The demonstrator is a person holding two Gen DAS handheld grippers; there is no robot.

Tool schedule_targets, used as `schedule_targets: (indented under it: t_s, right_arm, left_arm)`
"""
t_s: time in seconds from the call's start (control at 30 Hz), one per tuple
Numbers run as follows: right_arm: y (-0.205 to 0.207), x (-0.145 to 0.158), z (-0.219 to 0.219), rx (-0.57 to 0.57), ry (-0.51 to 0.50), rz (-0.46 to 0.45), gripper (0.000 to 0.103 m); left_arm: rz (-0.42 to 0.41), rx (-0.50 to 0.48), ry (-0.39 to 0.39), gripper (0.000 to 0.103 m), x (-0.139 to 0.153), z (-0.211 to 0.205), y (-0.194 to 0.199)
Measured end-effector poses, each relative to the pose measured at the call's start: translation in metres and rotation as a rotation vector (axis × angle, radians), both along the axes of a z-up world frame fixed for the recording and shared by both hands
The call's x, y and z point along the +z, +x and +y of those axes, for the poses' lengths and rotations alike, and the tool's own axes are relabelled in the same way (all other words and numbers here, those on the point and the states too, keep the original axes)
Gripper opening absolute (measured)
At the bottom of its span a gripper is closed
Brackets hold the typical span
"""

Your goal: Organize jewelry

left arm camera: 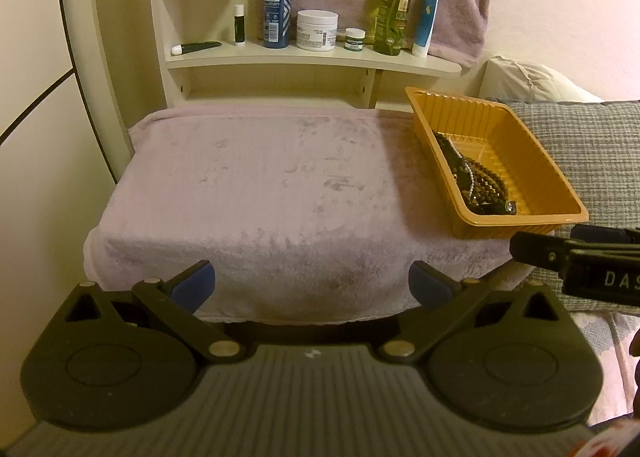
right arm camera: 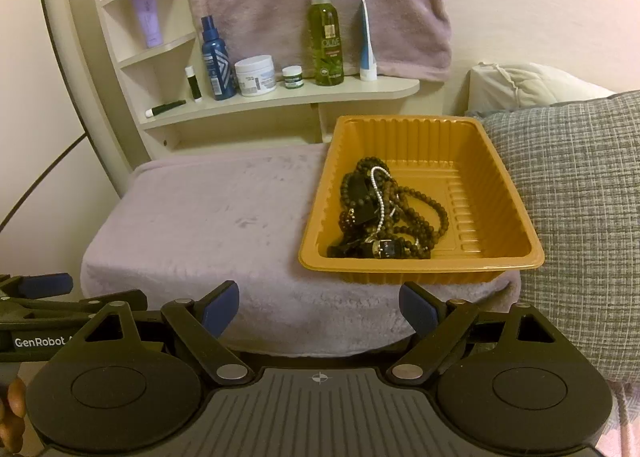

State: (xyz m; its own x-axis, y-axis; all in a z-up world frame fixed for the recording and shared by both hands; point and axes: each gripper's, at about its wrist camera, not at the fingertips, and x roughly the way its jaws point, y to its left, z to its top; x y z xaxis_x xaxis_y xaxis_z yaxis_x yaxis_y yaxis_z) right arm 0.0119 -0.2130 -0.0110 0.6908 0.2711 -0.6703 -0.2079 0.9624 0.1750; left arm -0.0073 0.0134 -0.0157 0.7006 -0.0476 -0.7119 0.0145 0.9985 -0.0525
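Observation:
An orange plastic tray sits at the right end of a surface covered by a lilac towel. Inside it lies a tangle of dark bead necklaces, with a thin silver bead strand and a small dark clasp piece among them. My right gripper is open, held short of the towel's near edge with nothing between its blue-padded fingers. My left gripper is open too, empty, facing the bare part of the towel left of the tray.
A cream shelf behind the towel holds a blue bottle, a white jar, a green spray bottle and tubes. A grey checked cushion lies right of the tray. A lilac towel hangs on the wall.

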Motion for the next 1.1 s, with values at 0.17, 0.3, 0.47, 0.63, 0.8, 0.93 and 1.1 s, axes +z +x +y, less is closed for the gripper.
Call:
schedule_targets:
  t_s: [0.17, 0.3, 0.47, 0.63, 0.8, 0.93, 1.1]
  right_arm:
    - [0.0003, 0.0005, 0.0, 0.002, 0.0, 0.0, 0.087]
    - [0.0004, 0.0004, 0.0, 0.003, -0.001, 0.0, 0.087]
    - [0.0002, 0.0, 0.0005, 0.005, -0.001, 0.001, 0.087]
    - [0.0003, -0.0001, 0.0004, 0.003, 0.001, 0.003, 0.087]
    - [-0.0004, 0.0, 0.0006, 0.003, 0.002, 0.004, 0.087]
    - [-0.0005, -0.0008, 0.0, 0.003, 0.002, 0.007, 0.087]
    - [-0.0008, -0.0027, 0.0003, 0.006, 0.001, 0.013, 0.087]
  left_arm:
    - [0.0, -0.004, -0.002, 0.102, 0.0, -0.0004, 0.0005]
    - [-0.001, -0.003, -0.001, 0.102, -0.0001, -0.0002, 0.0005]
    - [0.0, -0.003, -0.004, 0.102, -0.0001, -0.0001, 0.0006]
    - [-0.002, -0.006, -0.002, 0.102, -0.0001, -0.0004, 0.0005]
    - [-0.004, -0.004, -0.004, 0.102, 0.0002, -0.0005, 0.0004]
    - [-0.009, 0.006, -0.006, 0.102, 0.001, -0.0016, -0.0005]
    - [-0.01, 0.013, -0.008, 0.102, 0.0009, -0.0021, -0.0011]
